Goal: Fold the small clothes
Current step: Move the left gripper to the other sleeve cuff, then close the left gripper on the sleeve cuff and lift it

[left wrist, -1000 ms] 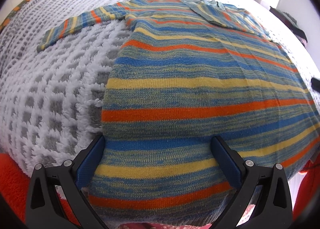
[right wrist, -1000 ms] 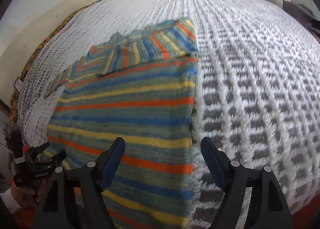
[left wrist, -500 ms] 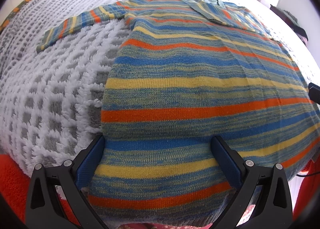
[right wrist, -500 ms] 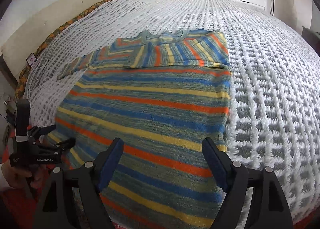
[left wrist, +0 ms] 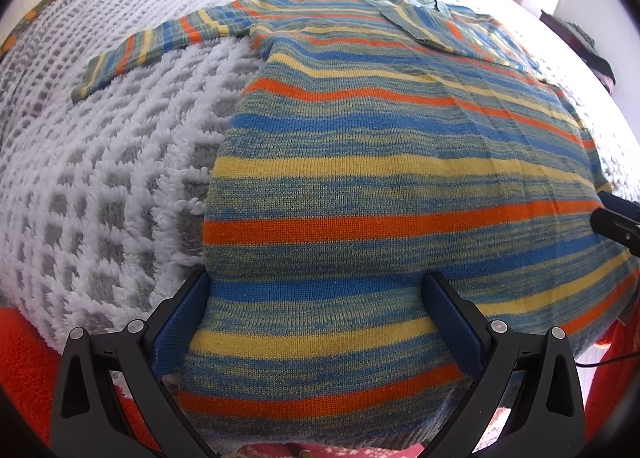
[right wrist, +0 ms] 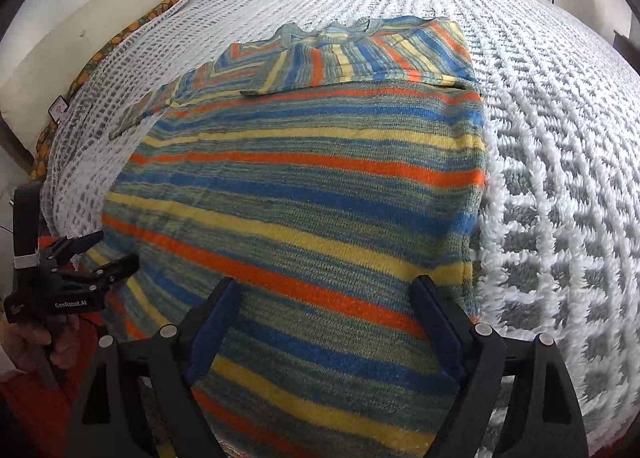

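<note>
Both grippers, left (left wrist: 316,318) spread and right (right wrist: 324,322) opening, straddle the hem of the sweater (left wrist: 400,162) on the bed (left wrist: 100,178), apparently to lift it for folding.

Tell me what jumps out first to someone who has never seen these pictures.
The striped sweater grabs the eye: orange, blue and yellow bands, spread flat on the white and grey blanket, one sleeve stretched out sideways and the other folded across the chest. Over its near hem hang both grippers: the left gripper open, the right gripper with its jaws opening, pads off the knit.
</note>
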The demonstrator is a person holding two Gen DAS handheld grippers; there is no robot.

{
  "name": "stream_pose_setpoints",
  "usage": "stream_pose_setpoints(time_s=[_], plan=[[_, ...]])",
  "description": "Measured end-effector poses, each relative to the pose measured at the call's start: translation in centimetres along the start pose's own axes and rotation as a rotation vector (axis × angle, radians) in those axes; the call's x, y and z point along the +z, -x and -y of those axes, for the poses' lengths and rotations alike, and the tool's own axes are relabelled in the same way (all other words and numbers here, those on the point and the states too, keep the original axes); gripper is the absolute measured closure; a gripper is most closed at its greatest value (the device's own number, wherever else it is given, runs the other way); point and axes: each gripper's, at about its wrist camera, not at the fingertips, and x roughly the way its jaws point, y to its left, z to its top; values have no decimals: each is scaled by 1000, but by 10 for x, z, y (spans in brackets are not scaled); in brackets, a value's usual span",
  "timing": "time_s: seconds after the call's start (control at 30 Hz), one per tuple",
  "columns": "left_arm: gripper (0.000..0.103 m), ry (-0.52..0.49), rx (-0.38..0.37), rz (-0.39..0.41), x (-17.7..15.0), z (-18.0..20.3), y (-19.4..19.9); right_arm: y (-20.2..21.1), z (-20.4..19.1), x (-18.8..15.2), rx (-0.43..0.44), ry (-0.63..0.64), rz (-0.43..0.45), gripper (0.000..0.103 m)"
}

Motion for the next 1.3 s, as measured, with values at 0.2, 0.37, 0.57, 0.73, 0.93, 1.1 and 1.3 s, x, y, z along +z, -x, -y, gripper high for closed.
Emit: stream_pose_setpoints(time_s=[0.2,0.37,0.57,0.73,0.93,1.1,1.3], plan=[[1,56,-74,13,13,-15,25,-2,-1,0,7,3,-1,11],[1,172,-169,80,38,-53,54,-4,-3,0,7,16,-4,8],[1,470,-318,140,88,-162,63,-7,-4,1,11,18,-6,6],[1,810,-394,91,98,-255,17,-7,-2,2,20,4,-5,6],[2,990,-506,145,108,-288,-20,-8,-3,2,14,10,-8,5],[6,1115,-515,161,112,-308,-49,-12,-7,2,2,28,-15,2],[29,1091,-446,153,135,-311,-76,-14,-11,1,-15,47,-19,0]])
